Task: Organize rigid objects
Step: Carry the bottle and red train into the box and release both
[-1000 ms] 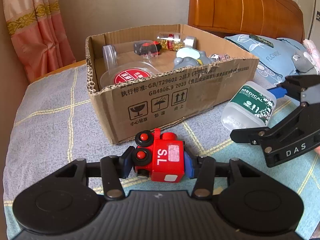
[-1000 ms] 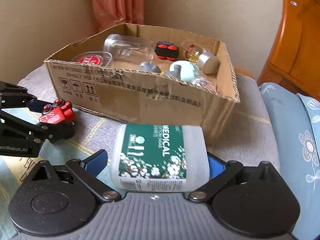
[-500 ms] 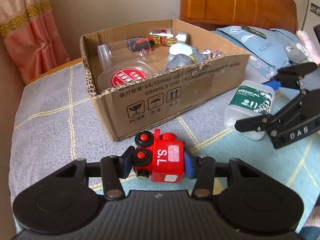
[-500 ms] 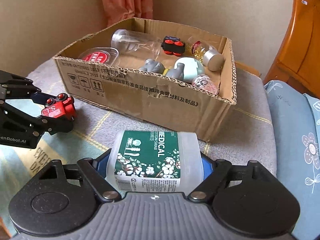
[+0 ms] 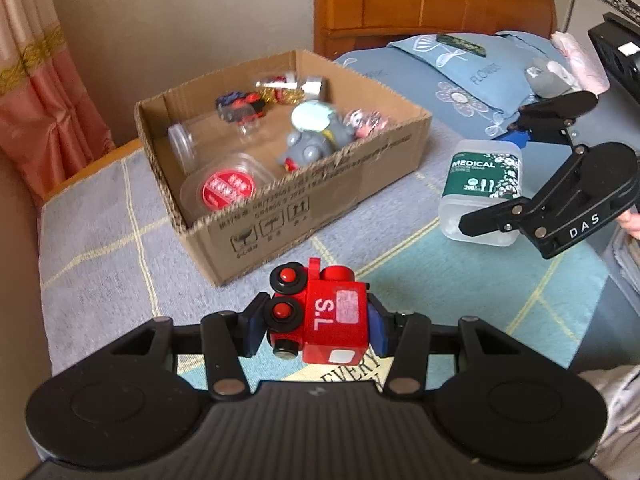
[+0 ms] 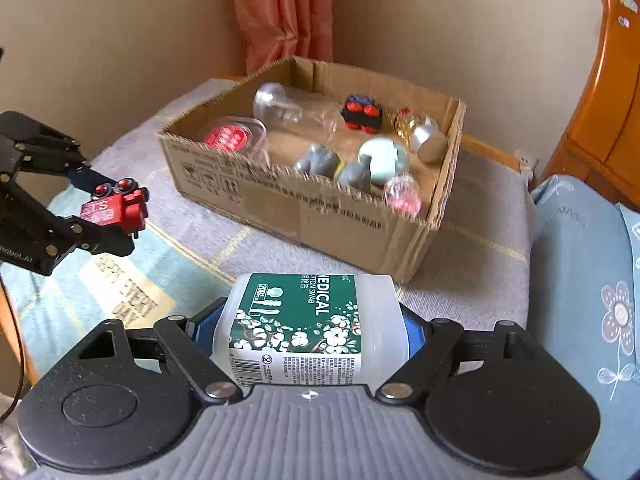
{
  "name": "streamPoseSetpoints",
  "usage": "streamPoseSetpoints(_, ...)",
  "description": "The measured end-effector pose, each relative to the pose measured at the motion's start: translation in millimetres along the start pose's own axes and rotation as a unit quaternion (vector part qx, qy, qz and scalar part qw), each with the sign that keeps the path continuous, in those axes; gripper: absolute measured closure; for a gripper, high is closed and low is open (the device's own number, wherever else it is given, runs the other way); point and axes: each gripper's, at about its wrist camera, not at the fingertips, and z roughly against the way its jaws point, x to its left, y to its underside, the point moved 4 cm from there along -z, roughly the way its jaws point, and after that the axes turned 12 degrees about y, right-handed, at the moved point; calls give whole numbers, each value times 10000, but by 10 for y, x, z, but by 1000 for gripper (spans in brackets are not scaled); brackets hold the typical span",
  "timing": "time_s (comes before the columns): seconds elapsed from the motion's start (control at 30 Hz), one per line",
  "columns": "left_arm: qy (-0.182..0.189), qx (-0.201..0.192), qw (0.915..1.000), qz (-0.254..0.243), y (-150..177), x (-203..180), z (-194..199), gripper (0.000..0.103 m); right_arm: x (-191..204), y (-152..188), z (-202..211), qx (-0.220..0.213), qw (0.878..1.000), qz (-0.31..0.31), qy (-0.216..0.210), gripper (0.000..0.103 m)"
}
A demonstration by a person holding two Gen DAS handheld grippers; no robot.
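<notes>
Red wooden toy train (image 5: 320, 316), marked "S.L", is clamped between the 2 blue pads of my left gripper (image 5: 316, 326); its black wheels with red hubs face the left pad. From the right wrist view I see the same train (image 6: 114, 208) clear of the bedding, held in the air

My right gripper (image 6: 308, 328) is clamped on the cotton swab container (image 6: 308, 320), a translucent plastic tub with a green "MEDICAL" label and white flower print. Both blue pads press on its sides. The jaws closed in on it within the last second, then held. In the left wrist view the container (image 5: 480, 192) hangs to the right of the cardboard box (image 5: 352, 184), off the blanket (image 5: 100, 248)

The cardboard box sits open-topped on the grey blanket with yellow grid lines. Contents I can make out:
- 1 clear jar (image 6: 288, 112) lying on its side
- 1 clear tub with a red round label (image 5: 228, 188)
- 1 dark toy car with red wheels (image 6: 362, 114)
- 1 grey elephant figure (image 5: 312, 144) with a pale green disc
- 1 small bottle with a silver cap (image 6: 424, 136)
- 1 small clear ball with pink inside (image 6: 402, 194)

Both held items are outside the box, on its near side. A blue floral pillow (image 5: 480, 68) and a wooden headboard (image 5: 420, 0) lie beyond the box
</notes>
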Motion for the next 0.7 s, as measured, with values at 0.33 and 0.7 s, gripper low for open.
streamPoseSetpoints(0.33, -183, -186, 9994, -225, -500, 127, 168, 55, -32, -477, 272, -536, 9984, 134, -108, 16)
streamPoseSetpoints(0.7, -518, -247, 9983, -142, -977, 543, 75, 55, -10, -1148, 8, -735, 9969, -32, -287, 16)
